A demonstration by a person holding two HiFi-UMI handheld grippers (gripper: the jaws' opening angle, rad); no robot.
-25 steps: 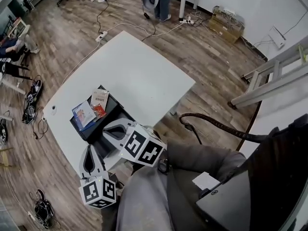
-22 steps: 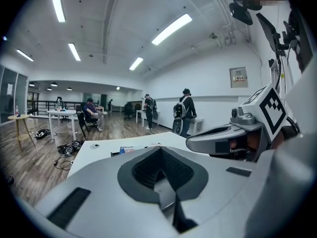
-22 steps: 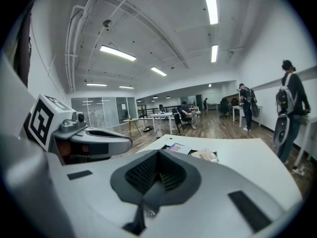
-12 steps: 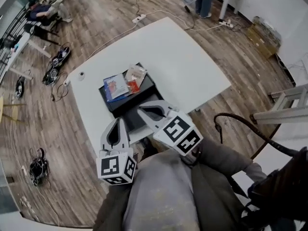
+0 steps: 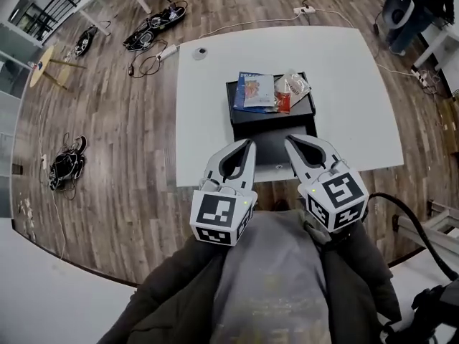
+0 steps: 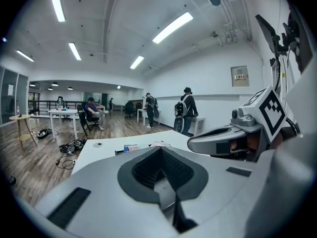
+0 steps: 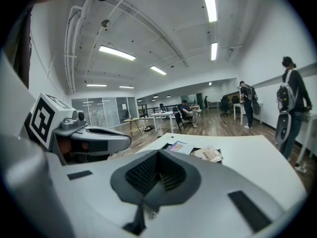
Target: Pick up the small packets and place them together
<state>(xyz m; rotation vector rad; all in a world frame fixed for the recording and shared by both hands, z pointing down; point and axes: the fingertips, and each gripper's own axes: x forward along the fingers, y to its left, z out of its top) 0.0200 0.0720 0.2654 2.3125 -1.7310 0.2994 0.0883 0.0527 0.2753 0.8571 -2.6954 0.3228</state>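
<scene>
Left gripper [image 5: 247, 145] and right gripper [image 5: 290, 140] both closed, empty, at the table [image 5: 208, 120] near edge. Black tray [image 5: 237, 117] with packets [image 5: 257, 90] just ahead, bare tabletop on both sides.

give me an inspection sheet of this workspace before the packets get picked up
surface: white table, with a black tray near its front edge
job's things: blue packet and clear packet with red print, side by side on the tray
clutter: small round object near the table's far left corner
grippers: left hand-held gripper and right hand-held gripper both shut and empty, over the table's near edge, short of the packets
cables: power strip and tangled black cables on the floor to the left
surroundings: wood floor, round side table, person with backpack standing off to the right
</scene>
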